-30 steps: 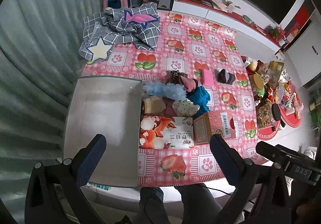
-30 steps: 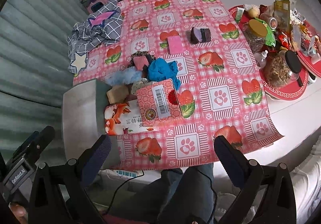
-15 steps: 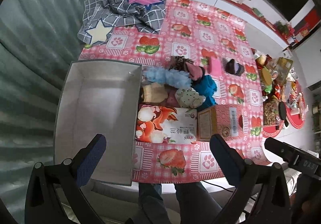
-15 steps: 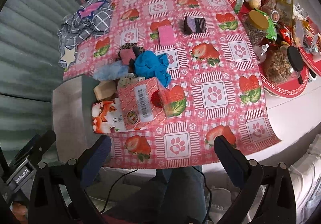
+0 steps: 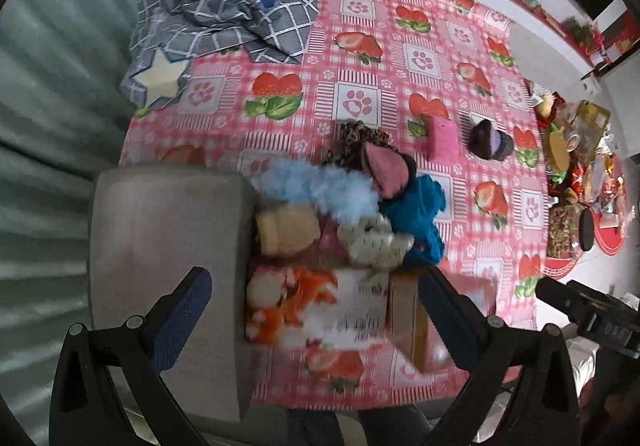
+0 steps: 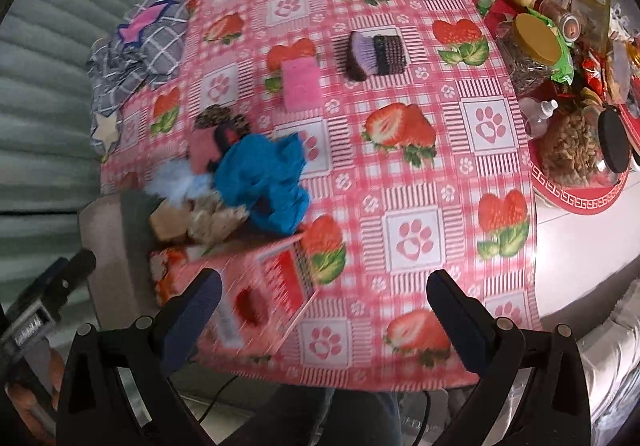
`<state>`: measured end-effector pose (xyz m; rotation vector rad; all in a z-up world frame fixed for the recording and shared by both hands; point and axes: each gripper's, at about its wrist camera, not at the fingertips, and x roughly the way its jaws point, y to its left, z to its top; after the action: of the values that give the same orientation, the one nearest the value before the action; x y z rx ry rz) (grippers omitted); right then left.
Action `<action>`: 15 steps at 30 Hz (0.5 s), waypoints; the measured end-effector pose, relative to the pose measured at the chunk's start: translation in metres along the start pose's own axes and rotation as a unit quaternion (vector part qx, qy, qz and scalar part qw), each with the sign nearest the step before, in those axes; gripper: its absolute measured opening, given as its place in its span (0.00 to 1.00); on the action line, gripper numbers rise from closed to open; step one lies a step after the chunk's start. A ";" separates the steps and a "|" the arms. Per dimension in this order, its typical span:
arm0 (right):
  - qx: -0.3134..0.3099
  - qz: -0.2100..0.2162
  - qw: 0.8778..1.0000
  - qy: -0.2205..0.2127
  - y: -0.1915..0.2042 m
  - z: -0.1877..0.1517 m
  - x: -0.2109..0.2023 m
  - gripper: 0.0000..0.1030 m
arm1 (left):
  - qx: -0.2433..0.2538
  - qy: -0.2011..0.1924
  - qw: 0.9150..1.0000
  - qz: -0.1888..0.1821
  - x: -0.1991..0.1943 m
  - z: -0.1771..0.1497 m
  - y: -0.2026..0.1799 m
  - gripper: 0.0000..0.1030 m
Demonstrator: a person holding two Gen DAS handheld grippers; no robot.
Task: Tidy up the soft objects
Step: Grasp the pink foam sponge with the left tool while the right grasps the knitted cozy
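Hand-held grippers both hover wide apart and empty above the near edge of the worktop [image 6: 452, 182], with its pink strawberry-and-paw cloth. The left hand-held gripper [image 5: 316, 298] hangs over the seam between the grey box [image 5: 168, 242] and the printed carton [image 5: 316, 306]; the right hand-held gripper [image 6: 324, 298] sits over the pink patterned box [image 6: 268, 298], jaws spread with nothing between them.

And the soft things? Heaped just beyond the cartons: a fluffy light-blue piece [image 5: 320, 188], a blue cloth [image 5: 416, 214], a beige roll [image 5: 286, 228] touching the grey box's wall, a pale spotted item [image 5: 376, 240], a pink-and-dark piece [image 5: 386, 170] and a leopard-print bit [image 5: 356, 140] behind. Set apart farther out lie a pink block [image 5: 442, 138] and a dark-and-lilac knitted item [image 5: 490, 140]. A checked grey blanket [image 5: 228, 22] is bunched at the far left corner. The grey box looks empty, so sorting seems barely begun.

Now the danger. That pile is tangled, pieces overlapping. A jaw closing on the blue cloth could drag the spotted item or the fluff along with it, or scatter them. The cartons stand between the grippers and the heap, so a low reach may knock one. Both views are blurred near the bottom, so aim is uncertain. Jars and snacks [image 6: 568, 142] crowd the right edge, and a wide right-hand swing could clip them.
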<state>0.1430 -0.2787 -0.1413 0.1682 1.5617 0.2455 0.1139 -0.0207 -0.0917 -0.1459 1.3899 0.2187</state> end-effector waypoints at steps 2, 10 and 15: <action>0.001 -0.001 1.000 0.002 -0.008 0.014 0.006 1.00 | 0.001 0.007 1.000 0.002 0.012 0.019 -0.005 1.00; 0.012 -0.003 1.000 0.008 -0.036 0.063 0.029 1.00 | -0.002 0.046 0.999 0.011 0.056 0.074 -0.024 1.00; 0.005 -0.015 1.000 -0.016 -0.043 0.101 0.044 1.00 | 0.043 0.050 0.998 0.013 0.068 0.094 -0.062 1.00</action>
<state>0.2459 -0.3041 -0.1949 0.1561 1.5333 0.2116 0.2299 -0.0548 -0.1441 -0.0675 1.4983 0.1741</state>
